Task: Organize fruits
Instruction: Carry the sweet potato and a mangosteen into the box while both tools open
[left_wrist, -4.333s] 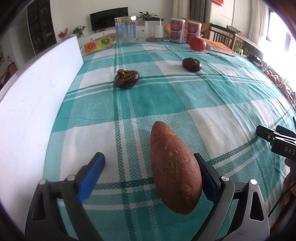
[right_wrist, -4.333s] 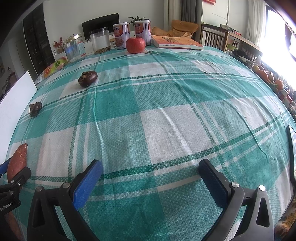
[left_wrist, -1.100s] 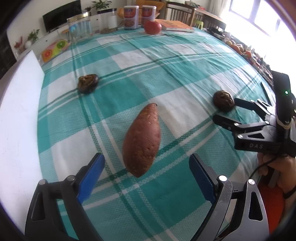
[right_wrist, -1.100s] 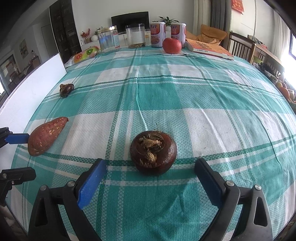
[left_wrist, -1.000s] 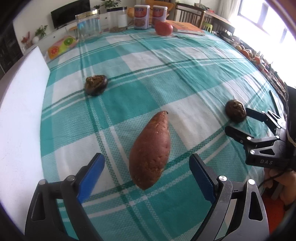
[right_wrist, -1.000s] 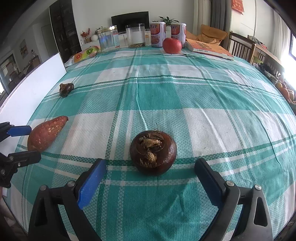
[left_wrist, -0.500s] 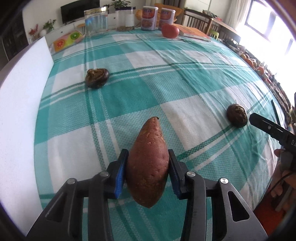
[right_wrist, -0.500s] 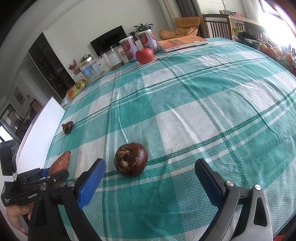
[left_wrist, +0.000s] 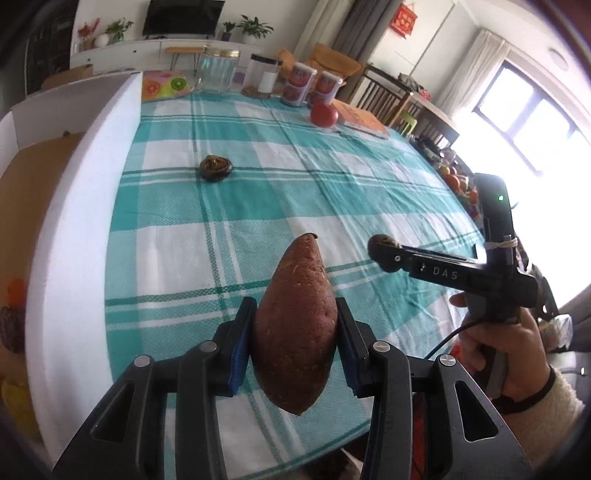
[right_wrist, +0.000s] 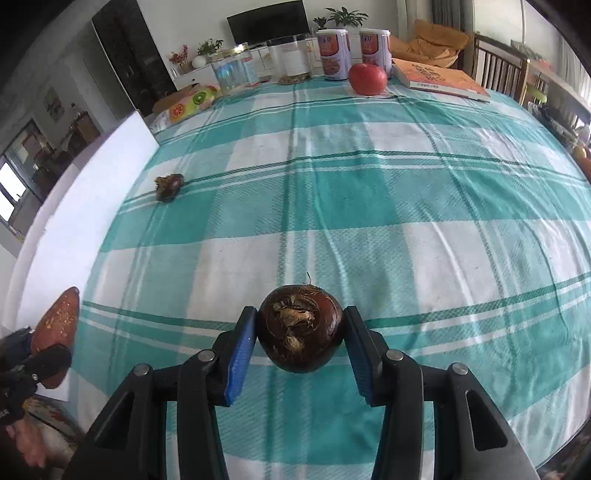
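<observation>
Holding two items at once, left to right:

Left claw (left_wrist: 295, 347): clenched on the sweet potato (left_wrist: 295, 325), blue pads on both flanks at its widest part, pointed tip sticking out ahead of the jaws, blunt end hanging below them. It reads as lifted clear of the checked tablecloth (left_wrist: 258, 206). Judgement: dense and stiff, the heavier of the two, skin dry and rough so slip risk is low. The mid-body grip is right, since toward either end the taper would let it pivot or squirt out.

Ahead and left of that claw: a second dark bulb (left_wrist: 216, 168) lies on the cloth, well apart, near the white foam board (left_wrist: 74, 206). Far ahead: a tomato (left_wrist: 324, 114), cans and jars, untouched.

Right claw (right_wrist: 301, 339): jaws closing, pads against both sides of the round dark water chestnut (right_wrist: 301, 328), tufted crown facing up toward the camera. From the left view it sits at the claw tips, above the cloth. Judgement: light, hard-shelled, smooth and glossy, so it can roll or pop out of flat pads. Grip across the widest diameter, as now, moderate squeeze.

Where either item is meant to go isn't visible.
</observation>
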